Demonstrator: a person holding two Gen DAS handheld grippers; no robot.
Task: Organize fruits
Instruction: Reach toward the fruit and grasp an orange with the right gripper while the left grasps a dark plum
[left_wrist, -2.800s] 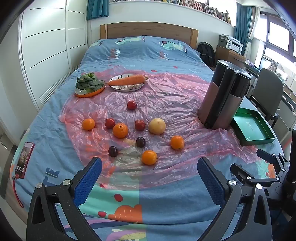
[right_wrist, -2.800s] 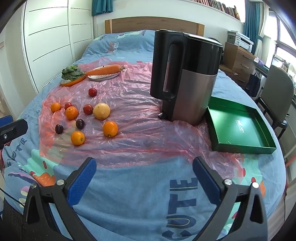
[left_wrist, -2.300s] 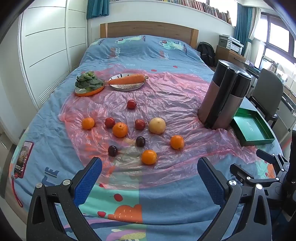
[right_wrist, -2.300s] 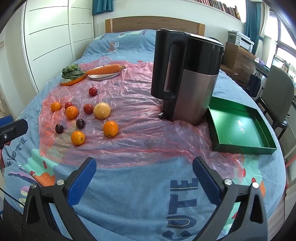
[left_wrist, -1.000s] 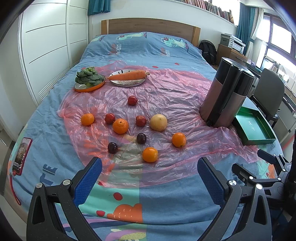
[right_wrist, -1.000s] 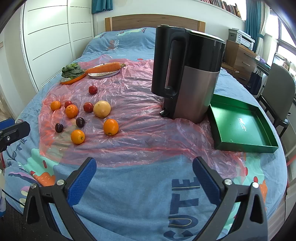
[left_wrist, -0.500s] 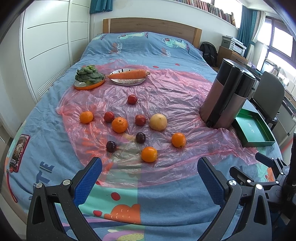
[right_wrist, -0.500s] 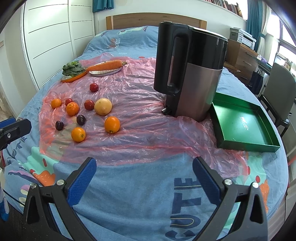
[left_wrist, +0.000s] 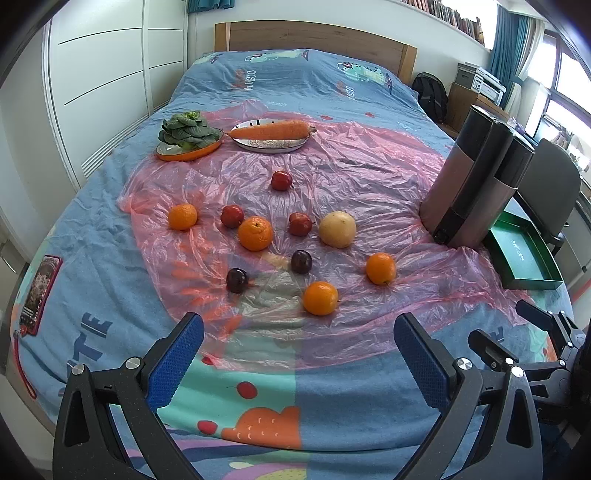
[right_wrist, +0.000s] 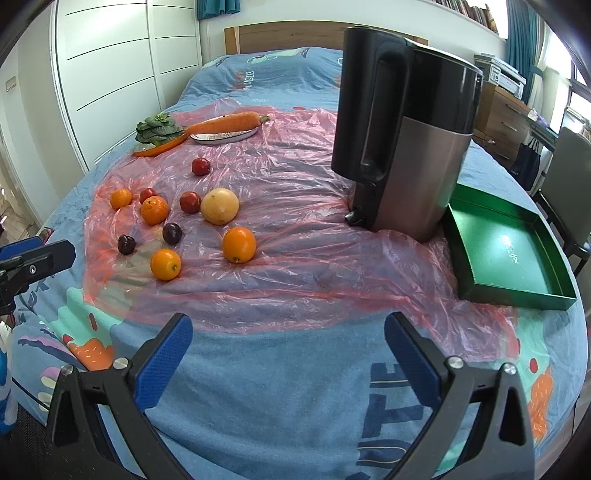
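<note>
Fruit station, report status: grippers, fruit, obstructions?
Left gripper and right gripper open, empty, short of the plastic sheet. Fruit loose on it, nearest orange untouched. Green tray empty; kettle stands between it and the fruit.

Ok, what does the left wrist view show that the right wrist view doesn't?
Left only: the red-cased phone at the bed's edge.
Right only: the black handle of the steel kettle and the whole inside of the green tray.
Both: the scattered fruit on the pink plastic sheet and the carrot on its plate.
</note>
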